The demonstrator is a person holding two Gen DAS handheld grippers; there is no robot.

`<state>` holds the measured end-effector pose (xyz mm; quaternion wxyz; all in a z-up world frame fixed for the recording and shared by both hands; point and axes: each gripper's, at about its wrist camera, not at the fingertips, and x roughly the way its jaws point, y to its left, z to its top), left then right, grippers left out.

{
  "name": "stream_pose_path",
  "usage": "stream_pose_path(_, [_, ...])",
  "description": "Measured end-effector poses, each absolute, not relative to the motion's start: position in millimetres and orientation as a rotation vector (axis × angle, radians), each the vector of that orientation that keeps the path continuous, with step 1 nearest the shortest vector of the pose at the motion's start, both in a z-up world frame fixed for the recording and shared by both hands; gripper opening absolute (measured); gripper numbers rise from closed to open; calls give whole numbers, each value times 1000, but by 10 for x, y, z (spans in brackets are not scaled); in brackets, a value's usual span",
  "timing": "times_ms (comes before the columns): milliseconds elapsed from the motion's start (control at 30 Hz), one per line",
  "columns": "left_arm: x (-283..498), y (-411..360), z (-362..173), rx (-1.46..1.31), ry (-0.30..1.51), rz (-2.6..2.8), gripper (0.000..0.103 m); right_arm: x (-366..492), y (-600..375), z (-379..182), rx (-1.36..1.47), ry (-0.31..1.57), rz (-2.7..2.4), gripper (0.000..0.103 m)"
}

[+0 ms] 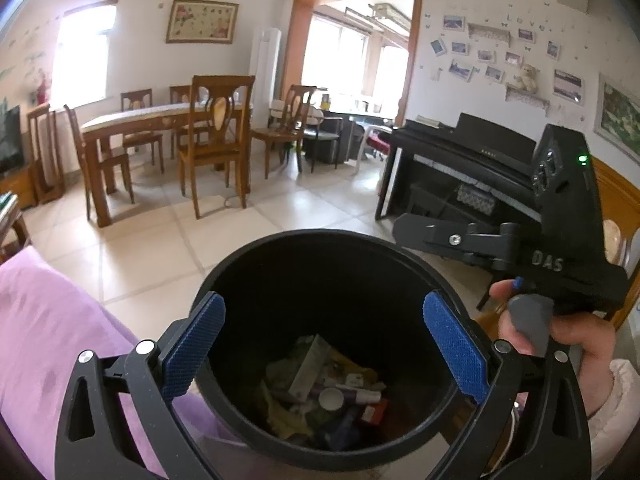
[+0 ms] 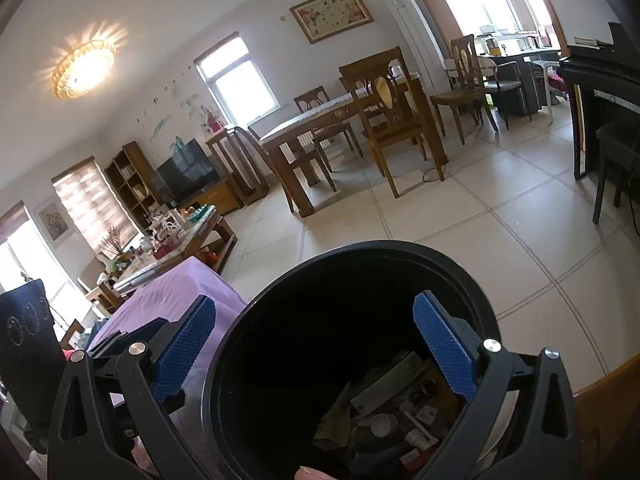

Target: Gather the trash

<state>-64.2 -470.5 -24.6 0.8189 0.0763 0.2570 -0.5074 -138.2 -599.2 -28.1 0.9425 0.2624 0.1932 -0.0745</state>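
left gripper point(image 1: 324, 344): jaws spread, empty | right gripper point(image 2: 316, 348): jaws spread, empty | black bin point(image 1: 320, 248): below between both jaws, upright, mouth up | trash point(image 1: 328, 392): heaped at bin's bottom

Trash point(image 1: 328, 392) inside bin point(image 1: 320, 248), sofa point(image 1: 52, 332) left, piano point(image 1: 480, 168) right.
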Motion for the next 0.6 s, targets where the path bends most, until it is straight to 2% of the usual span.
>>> stream_pose_path(333, [-497,-3904,-10,82,505,-1008,98,-1053,-5471,-96,482,425,-92,98])
stream_pose_path(600, [-165,-2500,76,65,481,-628,98,-377,-4424,78,389,451,75,98])
